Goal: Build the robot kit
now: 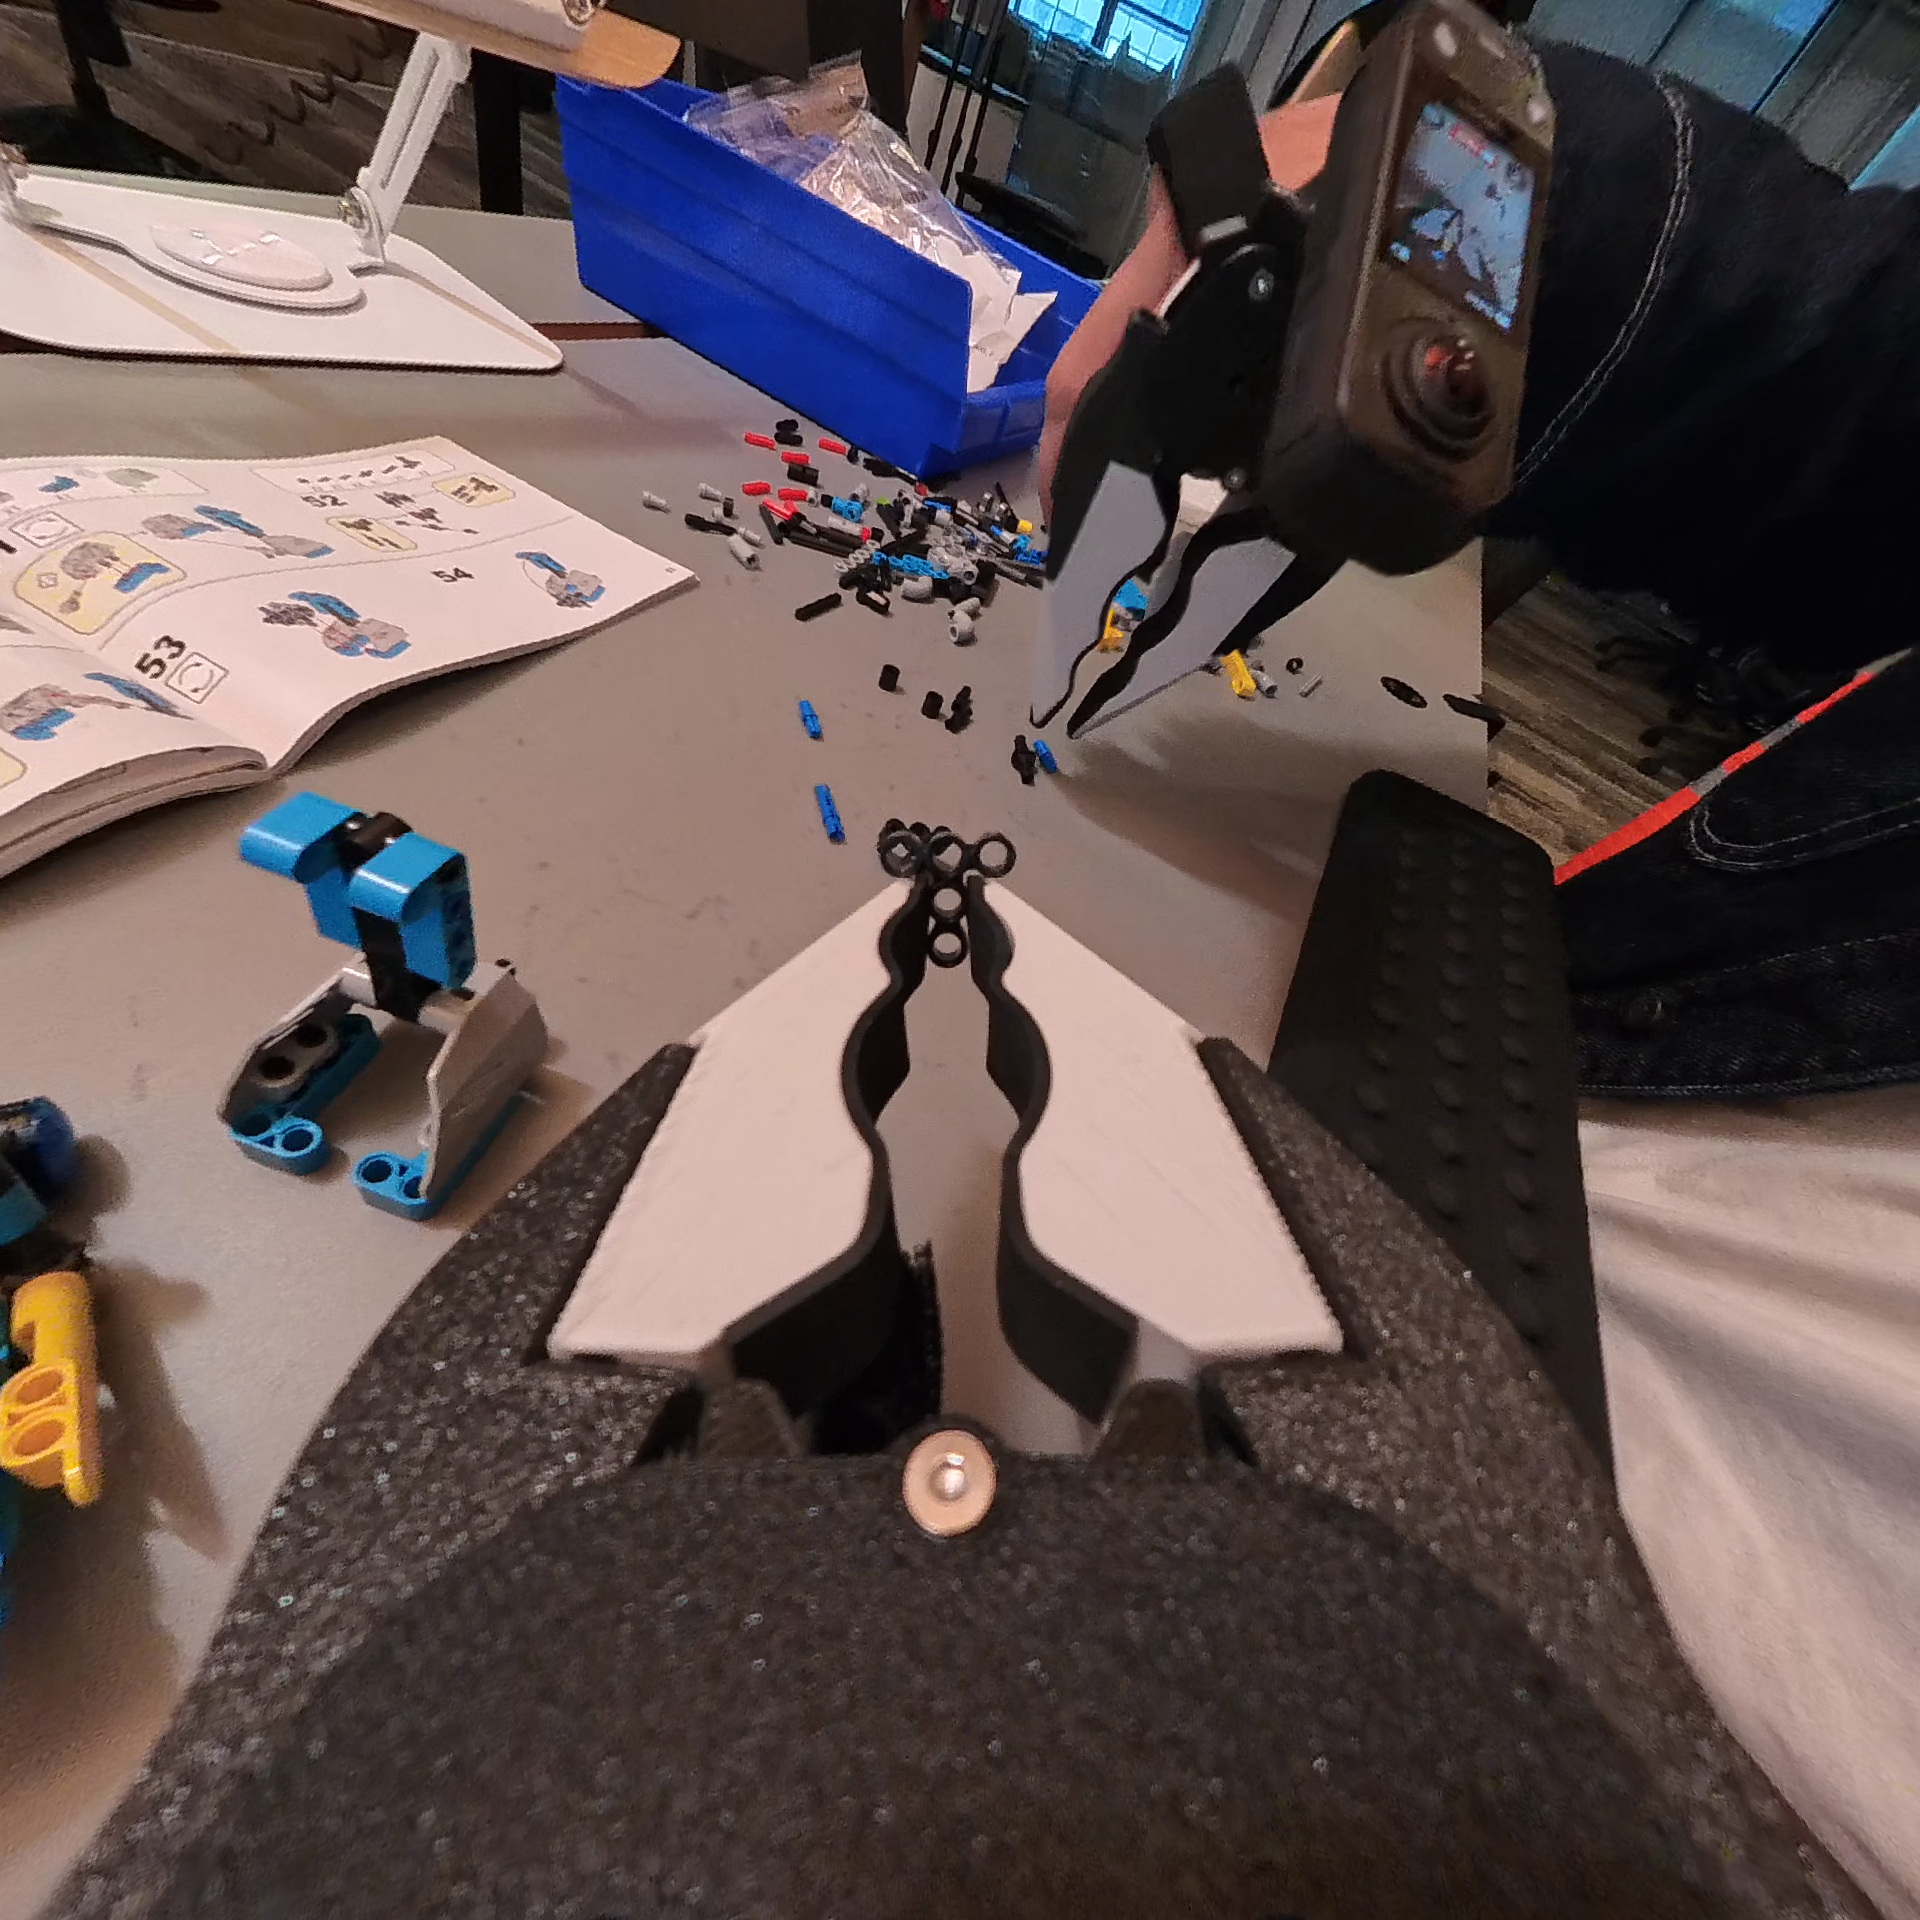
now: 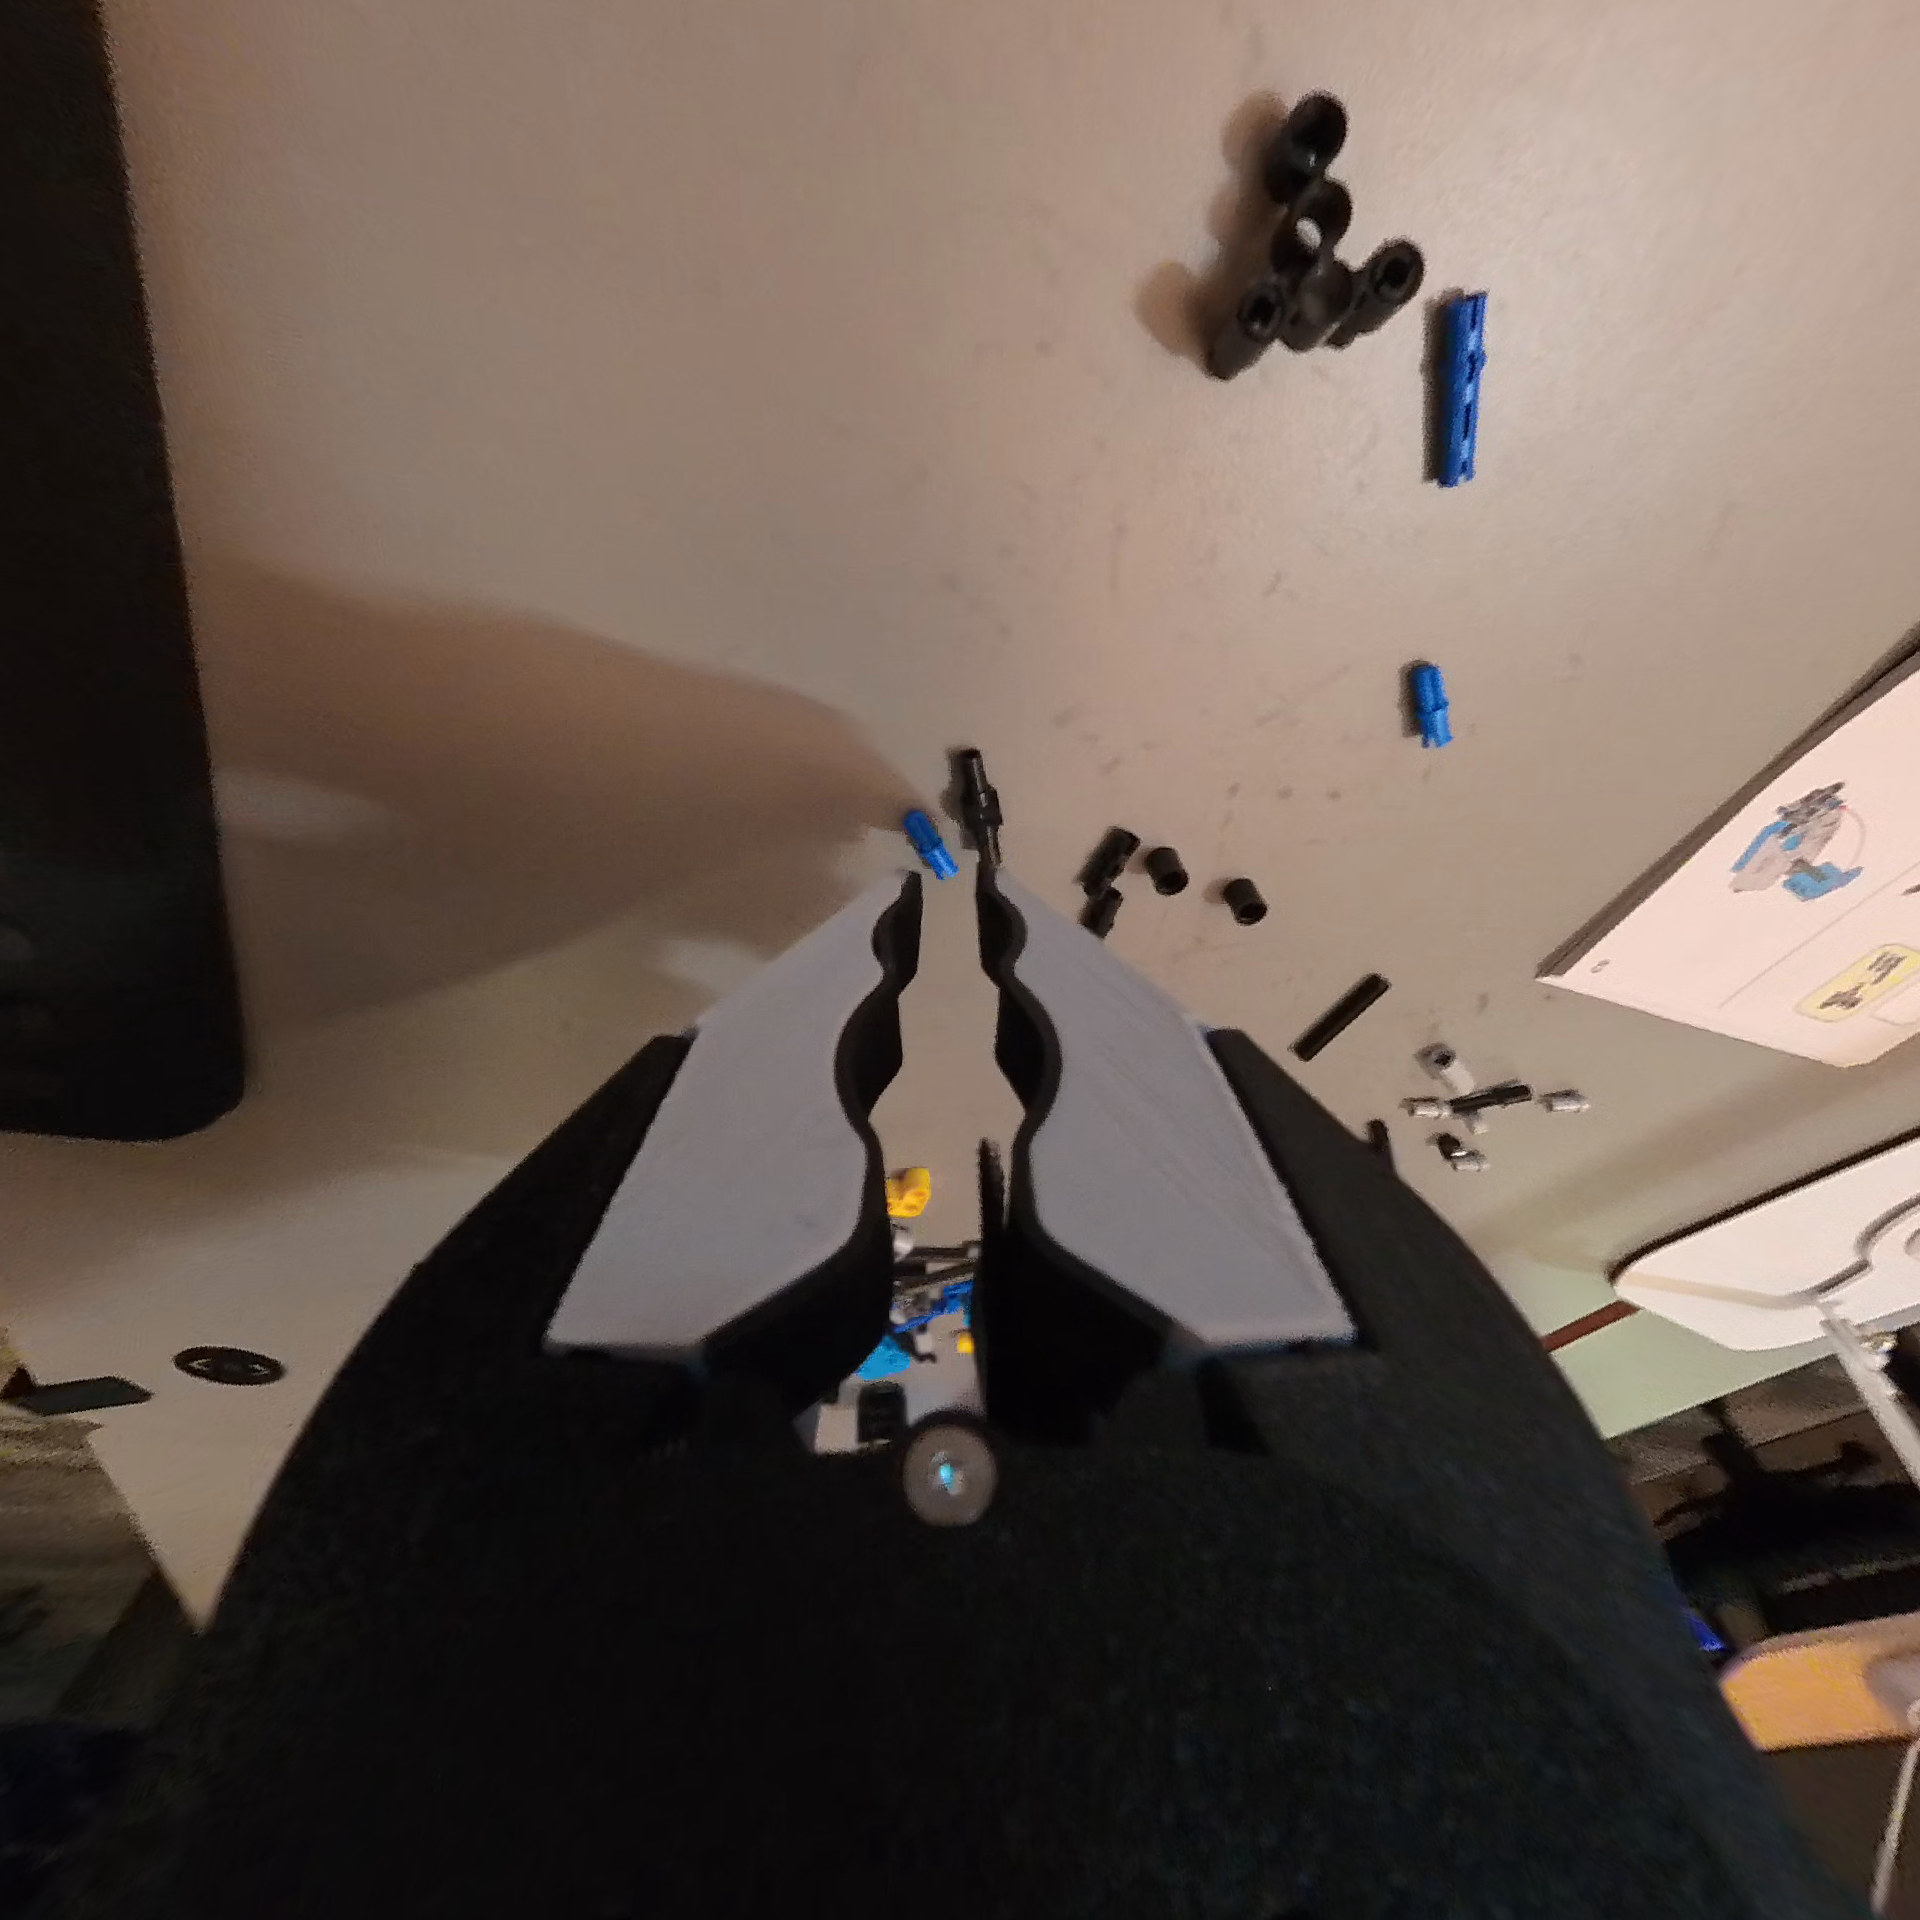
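Observation:
My left gripper [image 1: 945, 883] points at a black T-shaped beam with holes [image 1: 945, 854]. The beam's stem shows in the narrow gap between the tips. In the right wrist view this beam [image 2: 1309, 260] lies flat on the grey table with no fingers around it. My right gripper [image 2: 951, 883] is open by a narrow gap and empty, tips down at the table. Its tips are right next to a short blue pin [image 2: 928, 842] and a black pin [image 2: 977, 805]. It also shows in the left wrist view [image 1: 1058, 722], held by a person's hand.
A long blue pin [image 2: 1455, 384] lies beside the beam. A pile of small parts [image 1: 904, 540] sits before a blue bin [image 1: 790, 270]. An open instruction booklet [image 1: 312, 603] and a blue-grey part-built model [image 1: 384, 997] are at left. A black dotted pad [image 1: 1444, 1039] lies at right. Spacing between my two grippers at the tips: around 20 cm.

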`<state>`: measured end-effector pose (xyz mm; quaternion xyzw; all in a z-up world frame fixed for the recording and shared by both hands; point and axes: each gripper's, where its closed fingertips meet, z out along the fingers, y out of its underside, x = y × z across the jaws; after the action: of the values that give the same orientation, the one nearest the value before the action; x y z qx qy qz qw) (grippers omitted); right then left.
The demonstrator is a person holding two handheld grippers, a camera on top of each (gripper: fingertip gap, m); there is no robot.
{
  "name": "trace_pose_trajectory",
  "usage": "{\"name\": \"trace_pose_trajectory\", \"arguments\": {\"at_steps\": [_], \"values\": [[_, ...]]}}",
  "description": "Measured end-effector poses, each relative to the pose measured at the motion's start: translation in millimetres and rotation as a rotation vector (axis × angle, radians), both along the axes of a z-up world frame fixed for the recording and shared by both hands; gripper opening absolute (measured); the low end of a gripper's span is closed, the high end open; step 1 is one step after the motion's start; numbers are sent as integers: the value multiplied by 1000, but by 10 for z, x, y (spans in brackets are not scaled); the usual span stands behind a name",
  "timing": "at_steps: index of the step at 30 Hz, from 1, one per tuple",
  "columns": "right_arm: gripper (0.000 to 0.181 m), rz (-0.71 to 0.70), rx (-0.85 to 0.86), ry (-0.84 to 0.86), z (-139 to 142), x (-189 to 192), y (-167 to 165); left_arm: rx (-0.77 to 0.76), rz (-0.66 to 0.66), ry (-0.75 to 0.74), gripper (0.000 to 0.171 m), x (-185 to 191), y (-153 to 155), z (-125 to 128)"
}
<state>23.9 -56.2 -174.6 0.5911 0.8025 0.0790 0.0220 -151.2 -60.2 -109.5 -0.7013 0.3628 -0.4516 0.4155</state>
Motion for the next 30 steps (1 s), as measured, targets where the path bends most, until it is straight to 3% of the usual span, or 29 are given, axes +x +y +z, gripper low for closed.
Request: {"name": "trace_pose_trajectory", "arguments": {"at_steps": [7, 18, 30], "values": [[11, 155, 37, 53, -40, -2, -17, -13, 19, -25, 7, -36, 34, 27], [11, 195, 109, -126, -157, 68, 14, -10, 19, -9, 7, -27, 30, 5], [13, 156, 6, -262, -158, 69, -21, -19, 5, -2, 7, -11, 13, -15]]}}
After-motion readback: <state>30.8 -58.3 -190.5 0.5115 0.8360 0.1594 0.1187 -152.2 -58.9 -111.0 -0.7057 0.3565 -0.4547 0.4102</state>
